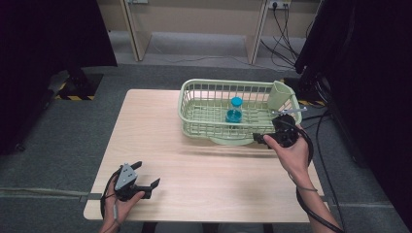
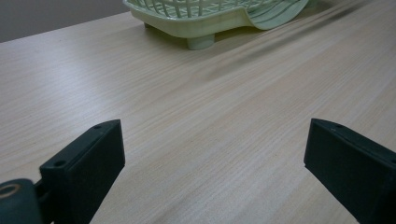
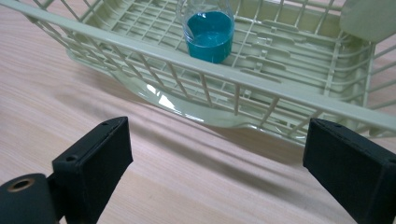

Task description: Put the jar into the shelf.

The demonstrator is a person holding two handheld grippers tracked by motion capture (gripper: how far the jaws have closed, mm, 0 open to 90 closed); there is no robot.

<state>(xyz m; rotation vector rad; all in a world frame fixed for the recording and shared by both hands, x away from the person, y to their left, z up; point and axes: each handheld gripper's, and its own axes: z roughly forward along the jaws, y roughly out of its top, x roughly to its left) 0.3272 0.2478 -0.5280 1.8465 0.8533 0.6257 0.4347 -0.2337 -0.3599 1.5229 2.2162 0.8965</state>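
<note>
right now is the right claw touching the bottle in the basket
Apart. The right gripper view shows the right claw open over bare table, with the basket wall standing between it and the bottle.

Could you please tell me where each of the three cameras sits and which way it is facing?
High view: above the person's side, looking forward and down at the table; both forearms, left gripper and right gripper show.
Left gripper view: rides low over the table, facing the basket; its open jaws show.
Right gripper view: faces the basket's near wall and the bottle; open jaws.
All three share the basket.
</note>
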